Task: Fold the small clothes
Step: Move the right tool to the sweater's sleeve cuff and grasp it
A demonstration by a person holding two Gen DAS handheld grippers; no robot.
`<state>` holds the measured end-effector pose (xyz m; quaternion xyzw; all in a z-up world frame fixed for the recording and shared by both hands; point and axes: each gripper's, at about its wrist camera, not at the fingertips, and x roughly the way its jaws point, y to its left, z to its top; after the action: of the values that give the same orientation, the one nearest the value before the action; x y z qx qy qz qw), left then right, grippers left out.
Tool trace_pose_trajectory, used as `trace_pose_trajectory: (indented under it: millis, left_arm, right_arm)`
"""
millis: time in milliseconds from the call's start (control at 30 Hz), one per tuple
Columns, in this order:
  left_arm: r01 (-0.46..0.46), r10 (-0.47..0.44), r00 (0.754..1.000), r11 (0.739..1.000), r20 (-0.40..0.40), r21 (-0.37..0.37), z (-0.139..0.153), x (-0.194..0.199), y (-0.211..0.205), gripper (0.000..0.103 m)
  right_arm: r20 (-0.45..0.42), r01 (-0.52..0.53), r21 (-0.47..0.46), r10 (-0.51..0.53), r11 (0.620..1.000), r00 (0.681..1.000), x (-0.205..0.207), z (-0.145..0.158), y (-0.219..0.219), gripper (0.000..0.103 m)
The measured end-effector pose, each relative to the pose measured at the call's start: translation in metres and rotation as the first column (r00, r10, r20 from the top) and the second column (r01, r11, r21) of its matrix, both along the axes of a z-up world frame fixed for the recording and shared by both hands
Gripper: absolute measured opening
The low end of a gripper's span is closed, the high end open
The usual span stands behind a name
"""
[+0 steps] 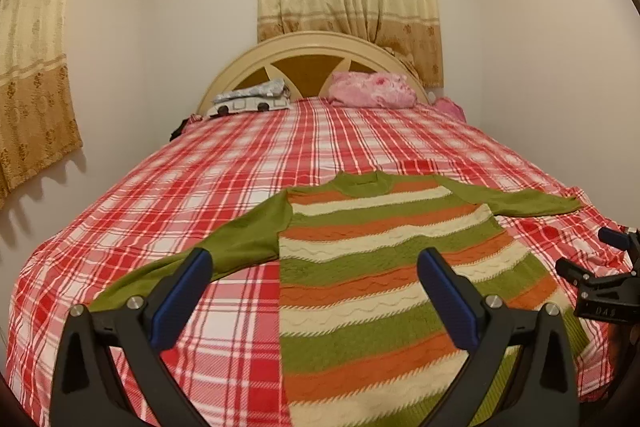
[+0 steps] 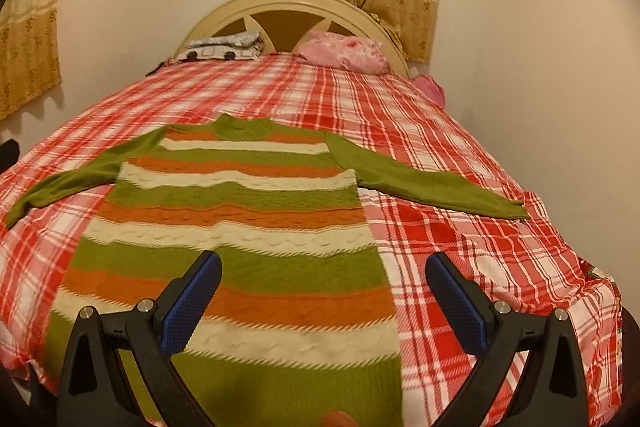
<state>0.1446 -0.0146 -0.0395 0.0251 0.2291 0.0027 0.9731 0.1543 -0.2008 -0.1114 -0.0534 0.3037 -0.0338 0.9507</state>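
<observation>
A bed (image 1: 224,179) covered by a red-and-white plaid blanket carries everything. A striped sweater (image 1: 360,267) in green, orange and cream lies flat on it, both green sleeves spread outward, neck toward the headboard (image 1: 312,45). At the head end rest a folded patterned cloth (image 1: 250,101) and a pink pillow (image 1: 370,90).

Striped sweater (image 2: 240,227) spread flat on plaid bedspread (image 2: 460,267), right gripper (image 2: 324,287) jaws apart above it
</observation>
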Motion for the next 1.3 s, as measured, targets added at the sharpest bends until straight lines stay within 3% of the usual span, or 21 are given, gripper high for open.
trace_pose_trajectory:
  millis: [733,1133,1300]
  left_arm:
    - [0.007,-0.006,0.993,1.000,-0.122,0.009,-0.044,0.122,-0.035,0.103]
    - [-0.012,0.023,0.985,0.998,-0.172,0.067,-0.074,0.163,-0.039,0.103]
    - [-0.052,0.067,0.979,0.995,-0.193,0.084,-0.085,0.184,-0.030,0.103]
  right_arm:
    - [-0.130,0.185,-0.029,-0.187,0.982,0.974,0.130,-0.045,-0.129,0.102]
    - [-0.185,0.355,-0.015,-0.352,0.935,0.918,0.179,-0.063,-0.243,0.102]
    - [-0.189,0.458,0.029,-0.445,0.889,0.876,0.186,-0.067,-0.301,0.102]
